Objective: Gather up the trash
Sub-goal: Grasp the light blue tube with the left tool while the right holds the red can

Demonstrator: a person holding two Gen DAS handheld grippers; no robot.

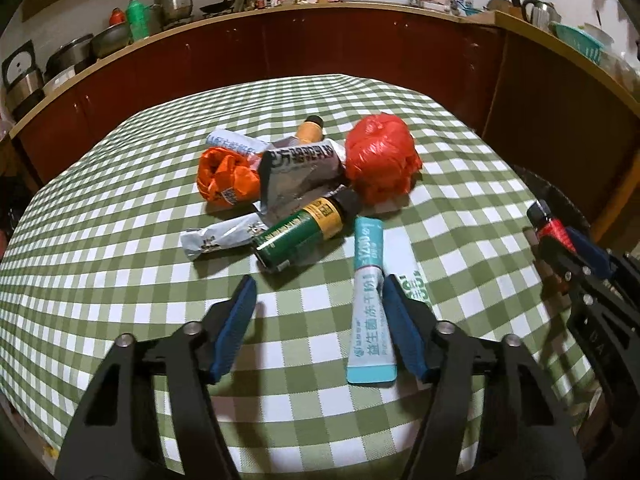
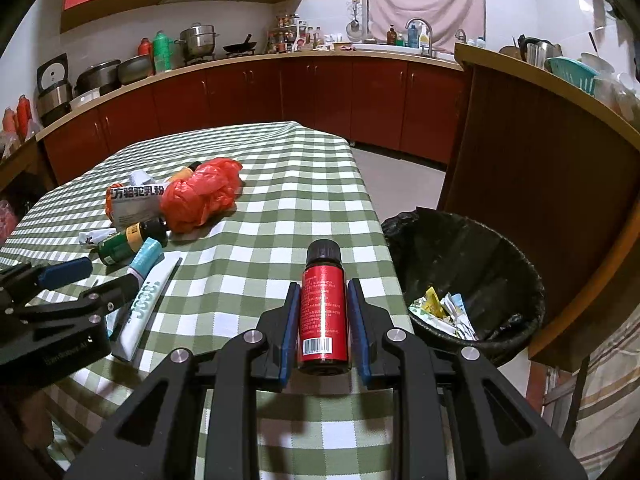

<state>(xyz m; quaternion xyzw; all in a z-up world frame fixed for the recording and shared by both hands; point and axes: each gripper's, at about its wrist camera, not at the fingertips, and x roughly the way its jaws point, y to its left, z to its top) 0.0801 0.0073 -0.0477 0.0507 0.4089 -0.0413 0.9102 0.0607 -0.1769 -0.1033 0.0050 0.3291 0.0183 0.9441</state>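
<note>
A pile of trash lies mid-table: a red plastic bag (image 1: 380,158), an orange bag (image 1: 226,178), a silver pouch (image 1: 298,172), a green bottle (image 1: 304,232) and a white sachet (image 1: 216,240). My left gripper (image 1: 318,300) is open just above the cloth, with a teal-and-white sachet (image 1: 370,304) lying between its fingers next to the right one. My right gripper (image 2: 323,308) is shut on a red bottle (image 2: 323,316) with a black cap, held above the table's right edge beside the black-lined bin (image 2: 480,248). The right gripper also shows in the left wrist view (image 1: 560,236).
The table wears a green checked cloth (image 1: 120,260). The bin to its right holds several wrappers (image 2: 444,308). A wooden cabinet (image 2: 540,160) stands behind the bin. Kitchen counters with pots and bottles run along the back wall. A white flat sachet (image 2: 144,300) lies under the left gripper.
</note>
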